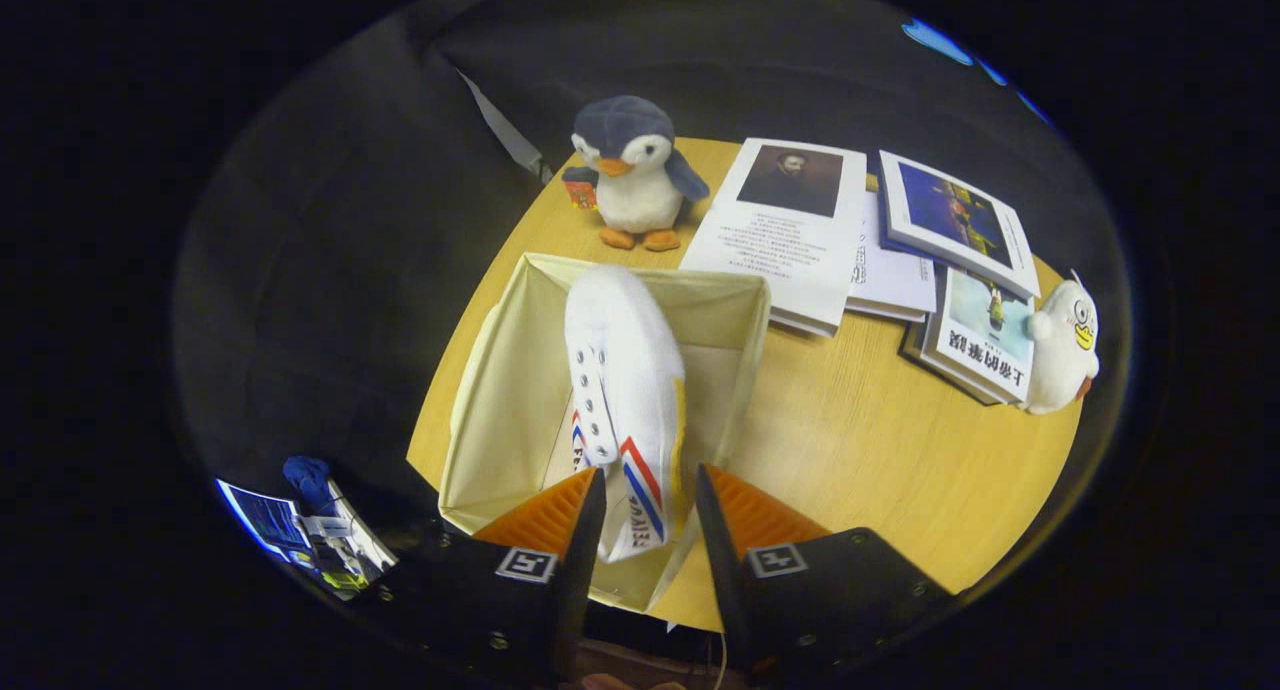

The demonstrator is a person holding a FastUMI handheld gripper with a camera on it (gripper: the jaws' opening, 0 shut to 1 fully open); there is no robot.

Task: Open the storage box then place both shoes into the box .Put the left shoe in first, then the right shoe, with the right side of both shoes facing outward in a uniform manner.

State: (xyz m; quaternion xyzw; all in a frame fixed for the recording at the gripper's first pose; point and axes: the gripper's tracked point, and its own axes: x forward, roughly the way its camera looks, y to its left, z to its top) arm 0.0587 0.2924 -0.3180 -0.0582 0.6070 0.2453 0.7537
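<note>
A white shoe point(628, 390) hangs heel-first between the two fingers of the tool point(650, 530), toe pointing away over the open storage box point(500, 410); the fingers sit close on either side of the heel, the left one touching it, though a sliver of gap shows on the right, so whether both press on it cannot be told. The cream fabric box stands on the round wooden tabletop point(860, 450), its near-left corner reaching the tabletop's edge and its far wall standing just short of a plush penguin point(632, 170); the box's mouth is wide open, with pale floor and walls free to the left of the shoe and a narrower strip to its right. Bare wood stretches to the right of the box, between it and a spread of books point(880, 250) lying flat along the far right; a white plush duck point(1062, 345) sits at the tabletop's right rim, touching the nearest book. The shoe is a low canvas sneaker, laces and metal eyelets facing up, red and blue diagonal stripes on its side near the heel, a yellowish line along the sole edge; its toe rises above the box's far rim.
</note>
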